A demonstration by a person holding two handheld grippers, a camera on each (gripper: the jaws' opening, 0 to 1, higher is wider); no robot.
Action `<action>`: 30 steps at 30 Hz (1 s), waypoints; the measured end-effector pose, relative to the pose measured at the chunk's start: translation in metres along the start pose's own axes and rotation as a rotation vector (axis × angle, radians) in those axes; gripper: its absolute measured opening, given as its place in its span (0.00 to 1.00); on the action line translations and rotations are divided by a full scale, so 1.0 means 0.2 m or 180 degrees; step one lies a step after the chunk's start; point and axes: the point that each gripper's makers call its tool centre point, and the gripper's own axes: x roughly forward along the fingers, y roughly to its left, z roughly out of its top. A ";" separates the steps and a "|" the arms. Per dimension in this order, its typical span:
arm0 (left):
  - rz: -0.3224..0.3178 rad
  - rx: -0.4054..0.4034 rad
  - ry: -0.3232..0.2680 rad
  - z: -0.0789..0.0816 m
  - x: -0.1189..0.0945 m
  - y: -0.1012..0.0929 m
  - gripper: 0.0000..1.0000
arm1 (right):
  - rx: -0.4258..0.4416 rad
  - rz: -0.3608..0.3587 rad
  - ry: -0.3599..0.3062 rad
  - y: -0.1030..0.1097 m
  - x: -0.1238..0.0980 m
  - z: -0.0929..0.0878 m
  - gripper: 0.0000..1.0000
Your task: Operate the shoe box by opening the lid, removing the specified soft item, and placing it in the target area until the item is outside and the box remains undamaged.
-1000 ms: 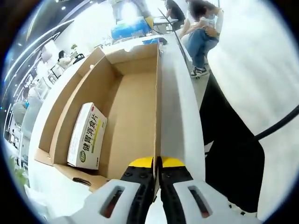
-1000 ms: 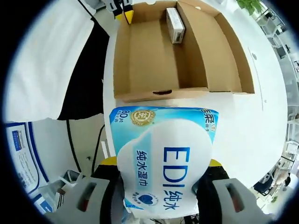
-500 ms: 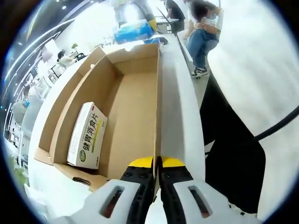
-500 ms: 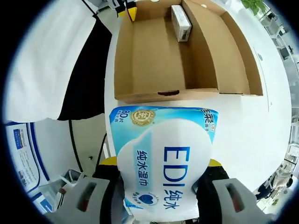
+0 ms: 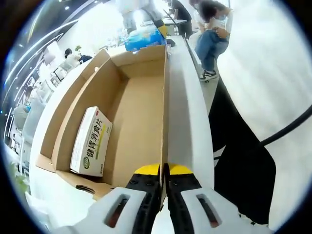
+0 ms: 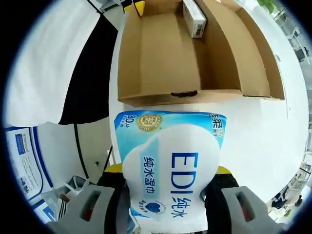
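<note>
Two grippers are at work on an open cardboard shoe box (image 5: 139,105) that sits on a white table (image 6: 273,131). In the left gripper view, the left gripper (image 5: 163,171) has its yellow-tipped jaws pressed together on the thin upright side wall of the box, at the near corner. Inside the box, a small white and green carton (image 5: 91,142) leans against the opposite inner wall, and the rest of the brown floor is bare. Beyond the far end of the box a blue pack shows, and further back a seated person (image 5: 212,36) in jeans.

In the right gripper view, the right gripper (image 6: 168,190) clamps a soft blue and white pack of wet wipes (image 6: 170,163) between its jaws, the pack bulging out above them and marked "EDI". The pack is outside the box, held just short of the box's near end wall and above the table edge. The small carton (image 6: 194,17) lies at the far part of the box, and the yellow tip of the left gripper (image 6: 138,7) pinches the far left corner. A black cloth (image 6: 90,73) hangs beside the table.
</note>
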 end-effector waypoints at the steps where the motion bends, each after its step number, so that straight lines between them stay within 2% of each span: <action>1: -0.0001 0.0000 0.0000 0.00 0.00 0.00 0.03 | -0.0001 -0.0007 0.0009 0.00 0.01 0.00 0.59; 12: 0.0013 0.0008 -0.0008 0.00 0.00 0.00 0.03 | -0.0013 0.0008 0.0087 0.00 0.01 0.00 0.60; 30: 0.0021 0.0013 -0.0014 0.00 0.00 0.00 0.03 | 0.0057 -0.0014 0.0007 -0.01 0.02 0.02 0.62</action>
